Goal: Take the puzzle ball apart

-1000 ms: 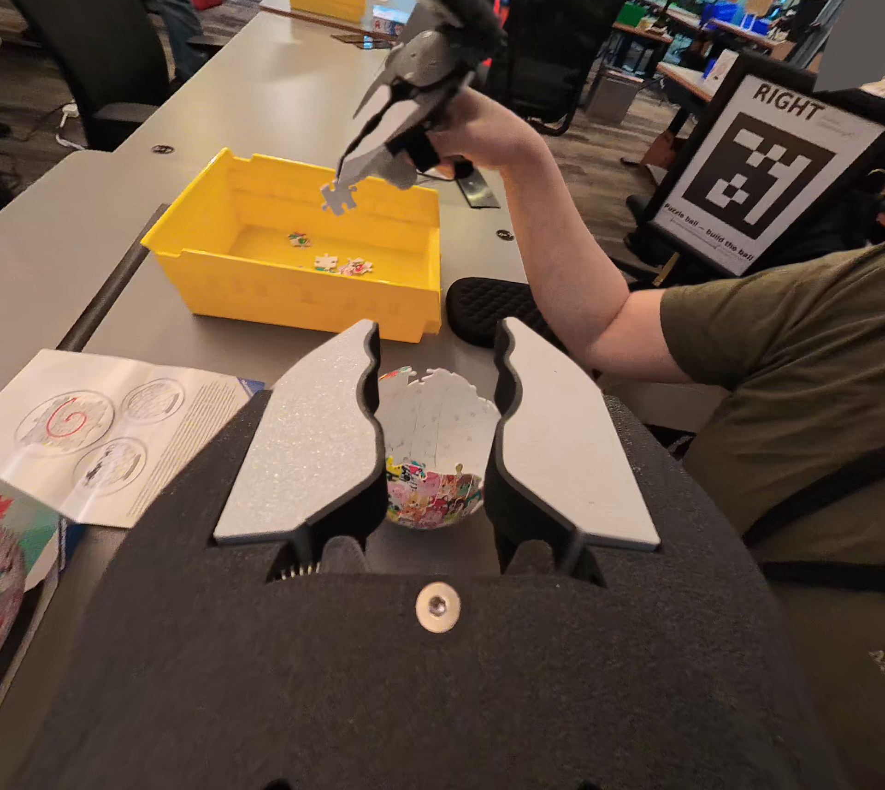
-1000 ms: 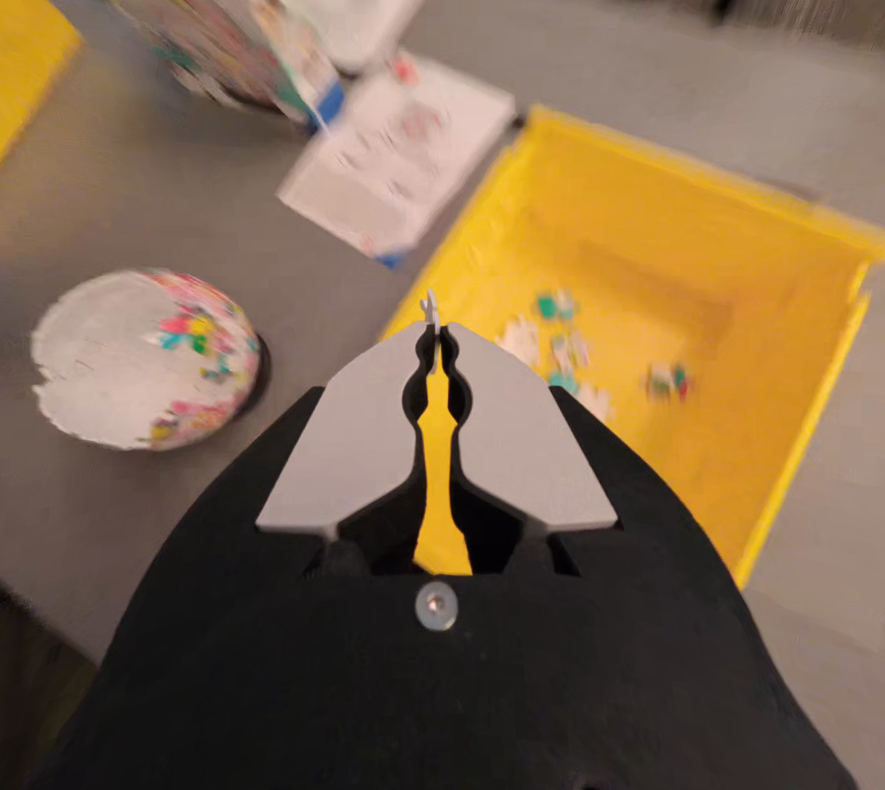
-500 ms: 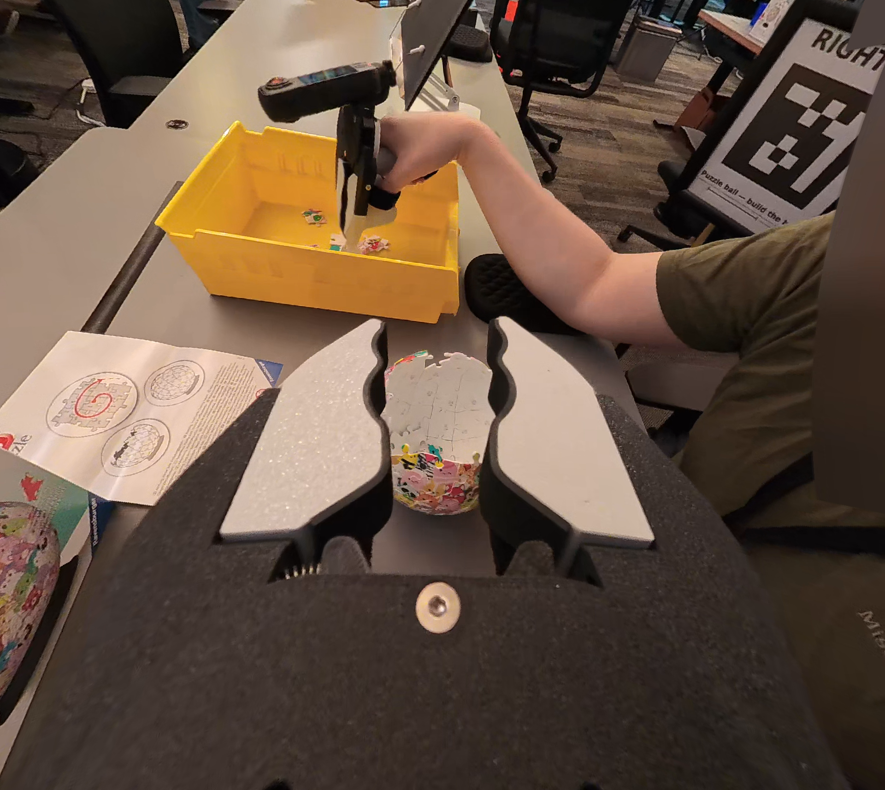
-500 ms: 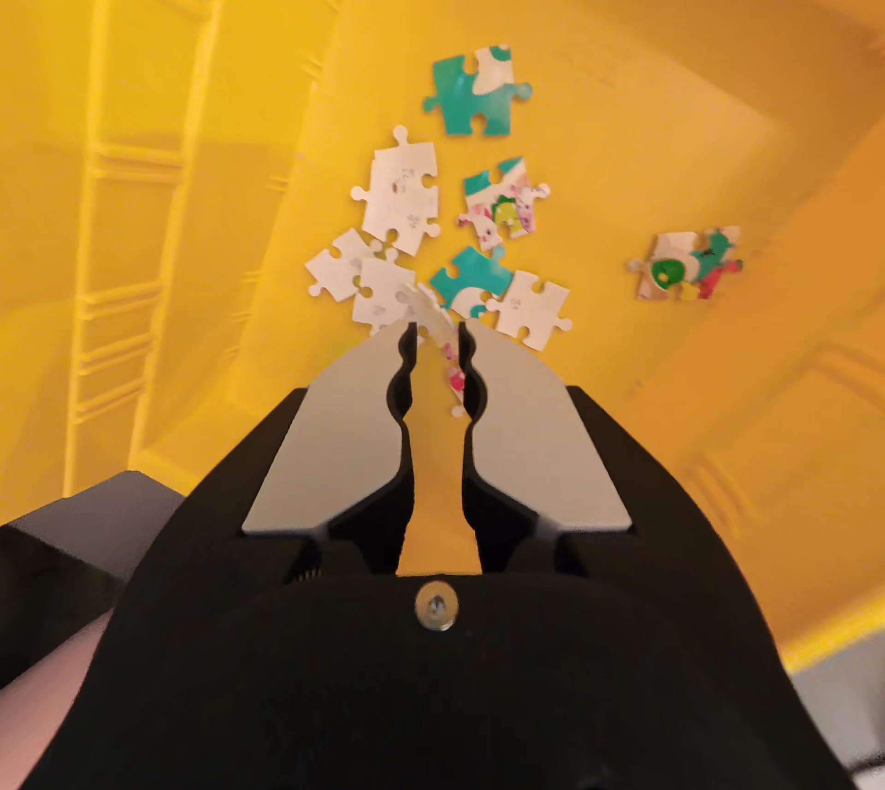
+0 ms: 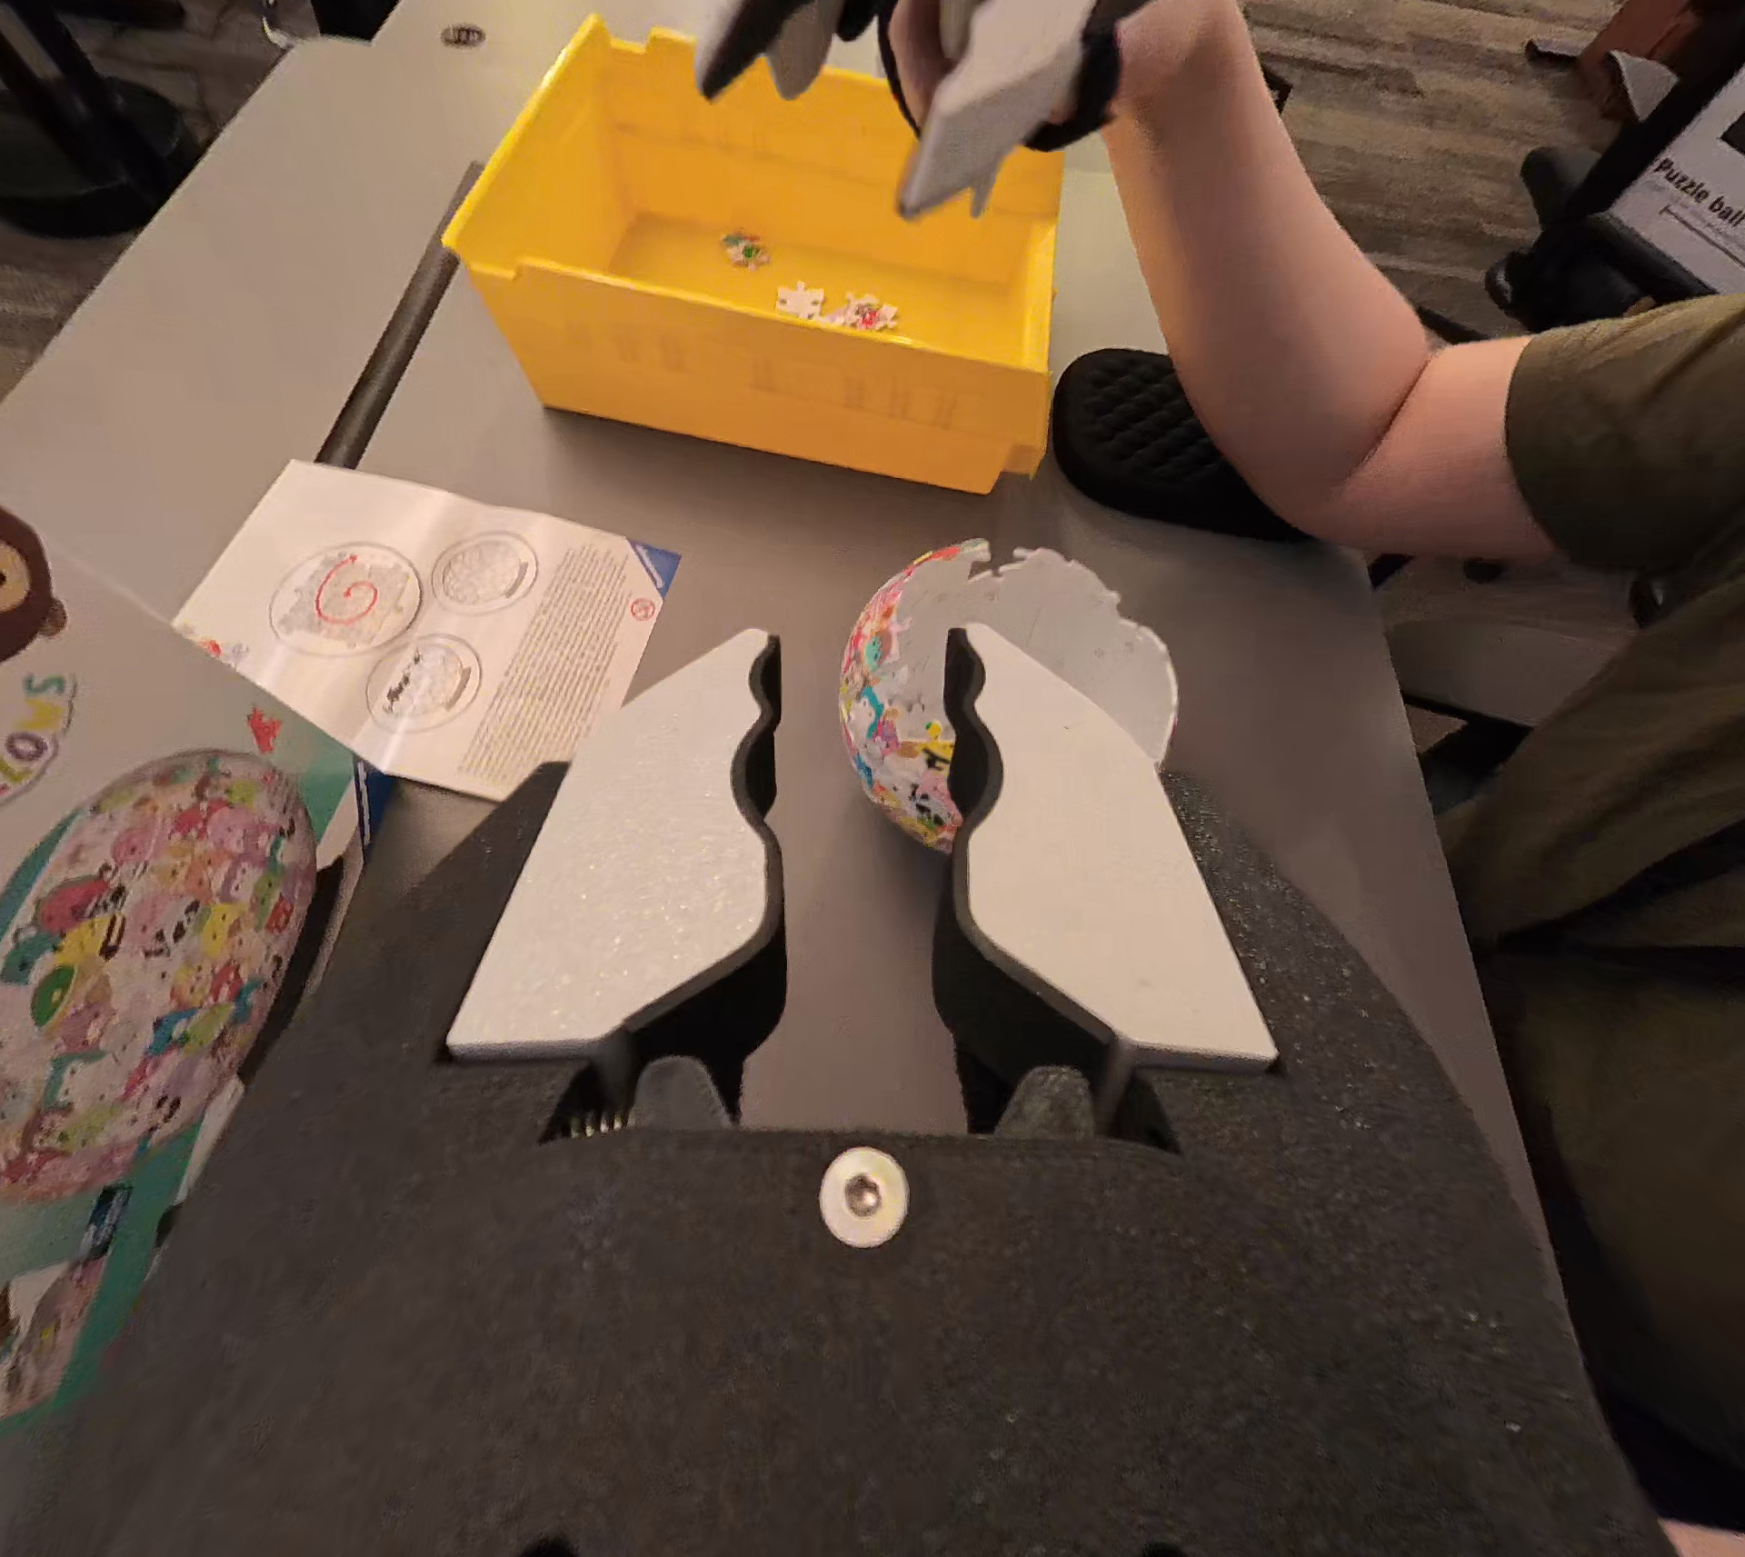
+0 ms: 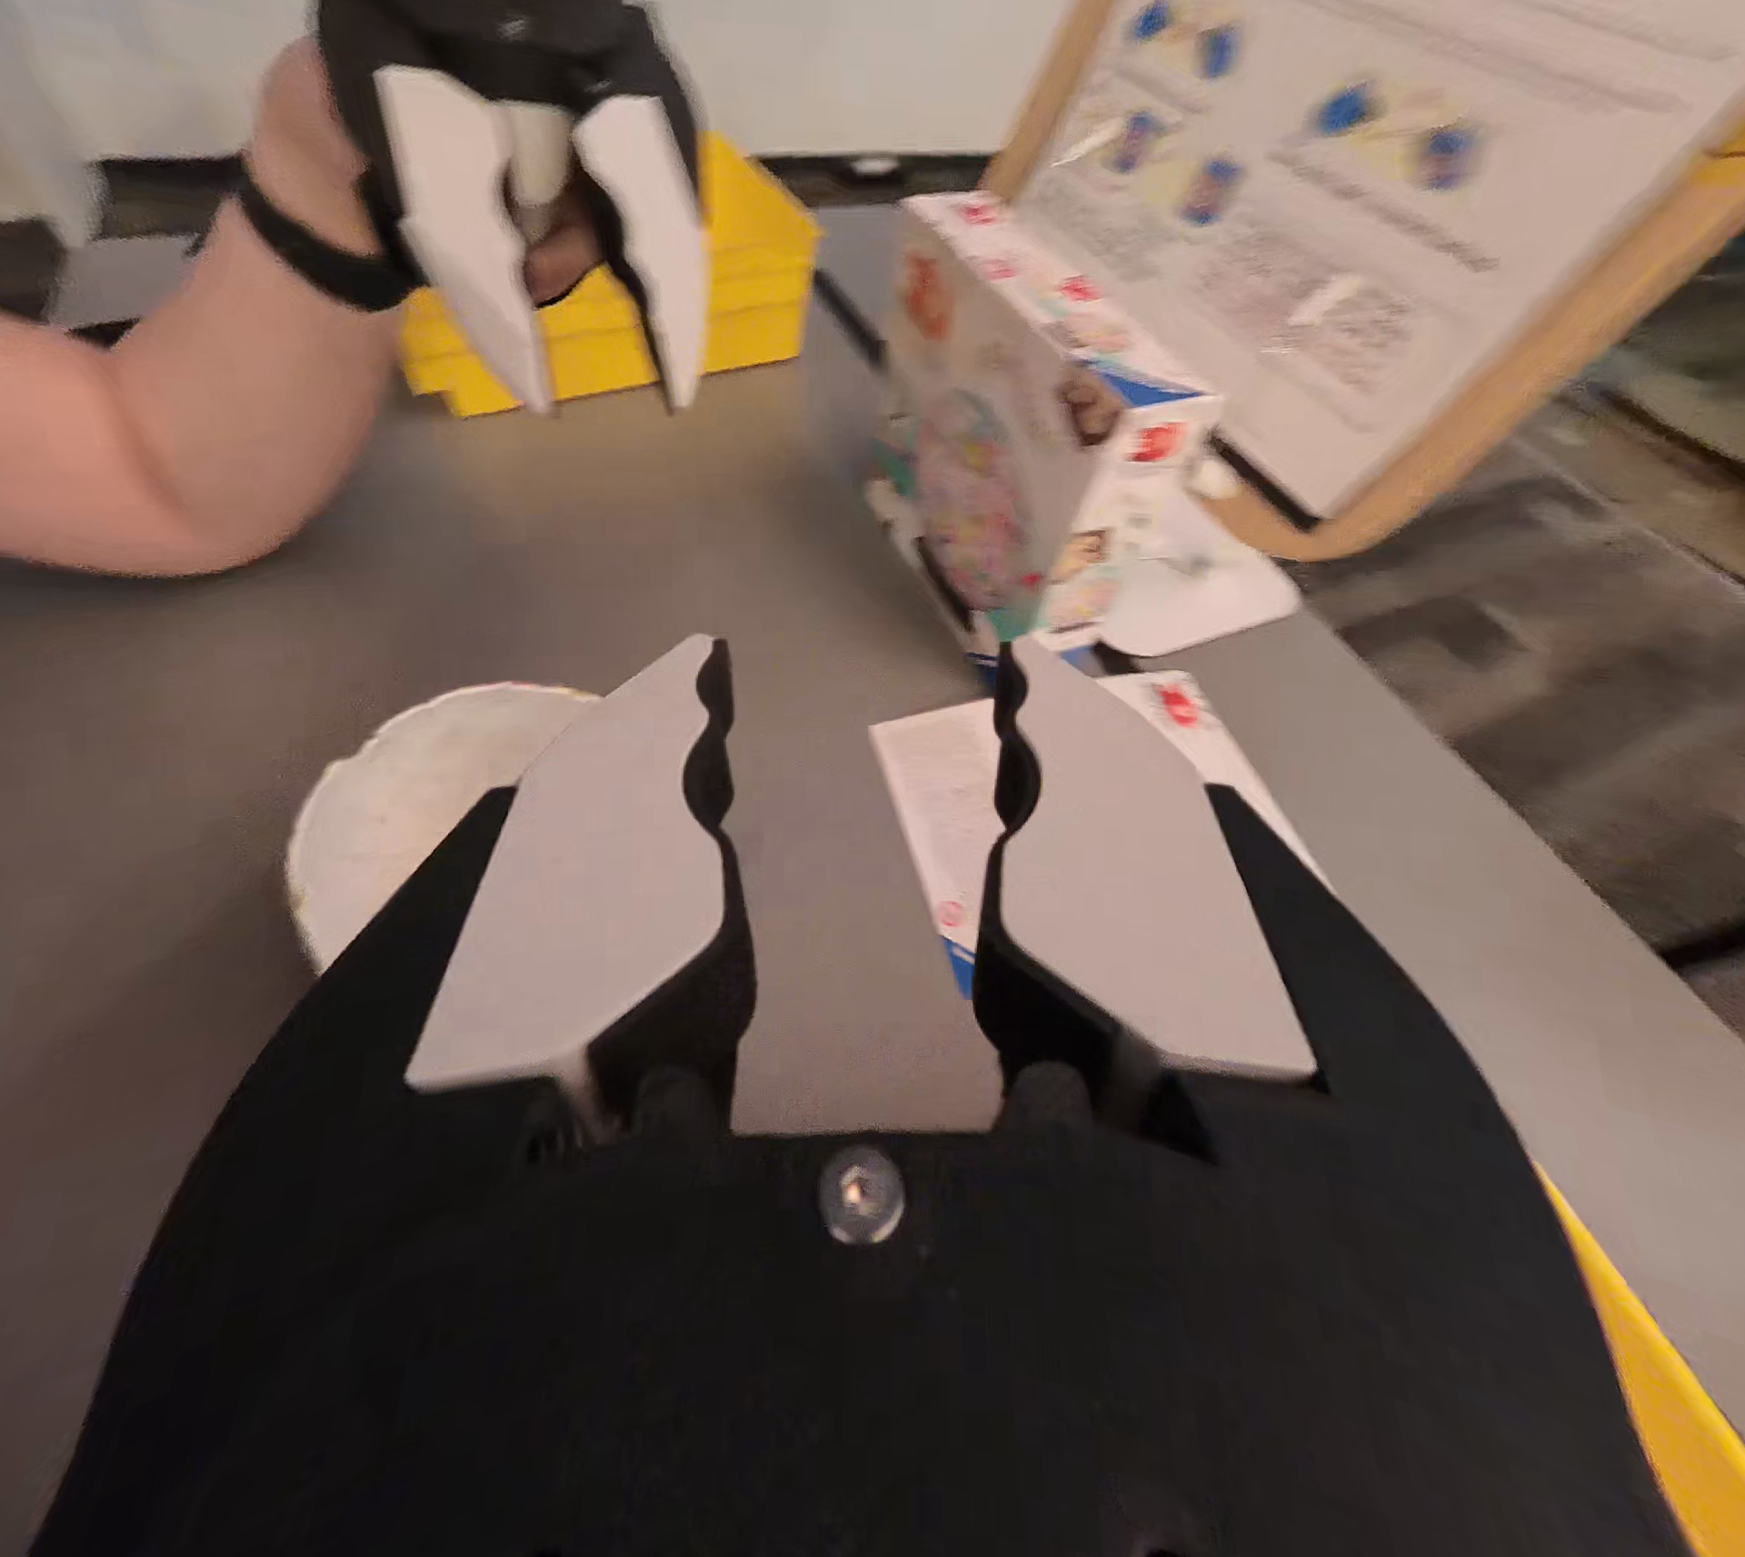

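Note:
The puzzle ball (image 5: 906,690) is an open half shell, colourful outside and white inside. It rests tilted on the grey table (image 5: 850,530). My left gripper (image 5: 861,643) is open and empty; the shell lies beyond and partly behind its right finger (image 5: 1067,832). The right wrist view shows the left gripper (image 6: 609,402) raised above the table with nothing between its fingers. My right gripper (image 6: 864,662) is open and empty above the table, with the shell (image 6: 406,794) to its left. In the left wrist view the right gripper (image 5: 812,152) hangs over the yellow bin (image 5: 755,388), which holds loose pieces (image 5: 831,303).
The puzzle box (image 5: 142,945) stands at the left and also shows in the right wrist view (image 6: 1020,473). An instruction leaflet (image 5: 425,624) lies flat beside it. A black pad (image 5: 1152,426) and the person's arm (image 5: 1275,331) are right of the bin. A wood-framed board (image 6: 1416,142) stands behind the box. Spacing between my two grippers at the tips: around 12 cm. My left gripper's tips are some 12 cm from the shell (image 6: 406,794).
My right gripper opened, dropped its puzzle piece into the yellow bin, then lifted out and swung back toward the shell. My left gripper moved off the shell, which was between its fingers before.

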Available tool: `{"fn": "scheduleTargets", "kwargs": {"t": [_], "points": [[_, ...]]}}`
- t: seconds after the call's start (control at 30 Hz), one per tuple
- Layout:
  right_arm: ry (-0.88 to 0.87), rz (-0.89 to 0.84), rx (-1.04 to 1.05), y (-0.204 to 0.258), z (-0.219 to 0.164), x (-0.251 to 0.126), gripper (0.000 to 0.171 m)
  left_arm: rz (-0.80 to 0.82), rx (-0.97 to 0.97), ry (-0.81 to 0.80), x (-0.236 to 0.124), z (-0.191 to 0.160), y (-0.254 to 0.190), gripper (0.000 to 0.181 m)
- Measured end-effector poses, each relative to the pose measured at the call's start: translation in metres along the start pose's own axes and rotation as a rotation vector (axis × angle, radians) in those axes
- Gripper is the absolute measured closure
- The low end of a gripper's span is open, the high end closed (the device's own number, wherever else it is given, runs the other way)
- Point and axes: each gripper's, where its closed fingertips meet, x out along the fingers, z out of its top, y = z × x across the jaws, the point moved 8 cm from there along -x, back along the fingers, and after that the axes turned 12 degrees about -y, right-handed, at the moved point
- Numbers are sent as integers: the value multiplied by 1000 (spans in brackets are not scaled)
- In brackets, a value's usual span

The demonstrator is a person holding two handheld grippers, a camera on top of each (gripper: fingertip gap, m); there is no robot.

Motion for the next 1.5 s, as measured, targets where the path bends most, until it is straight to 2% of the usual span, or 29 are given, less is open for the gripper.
{"fn": "scheduleTargets", "kwargs": {"t": [0.07,0.13,0.2,0.27,0.33,0.43,0.5,0.6,0.63,0.7,0.83,0.9,1.07,1.23,1.3,1.5], "points": [[-45,103,-34,12,6,15,117,5,2,17,-2,-1,3,149],[-230,144,-84,21,23,17,131,28,20,-25,-6,5,5,149],[-416,118,-68,23,41,8,136,43,34,-137,-13,16,5,149],[-525,48,-42,20,50,-5,145,63,37,-273,-20,25,1,149],[-526,-58,-89,16,52,-15,170,101,48,-334,-26,27,-4,149],[-462,-99,-160,18,53,-21,171,178,71,-301,-24,19,-15,149],[-419,-28,-156,24,53,-20,170,187,99,-289,-18,13,-30,148],[-348,142,-134,37,50,-13,136,244,171,-266,-5,3,-46,149],[-337,178,-122,41,49,-9,135,268,183,-236,-2,-1,-49,147],[-279,211,-138,44,44,0,143,299,155,-197,1,-10,-53,139],[-25,183,-238,42,18,14,147,310,94,-120,-2,-21,-51,142],[-19,220,-263,54,6,12,148,330,56,-110,0,-17,-51,148],[90,253,-326,68,-1,27,148,321,-24,-87,20,-23,-53,146],[242,279,-303,74,-25,50,148,266,-128,-139,20,-29,-44,143],[315,294,-259,72,-40,57,148,237,-175,-67,22,-38,-41,132],[404,278,-167,60,-60,67,148,191,-232,2,42,-55,-31,131]]}}
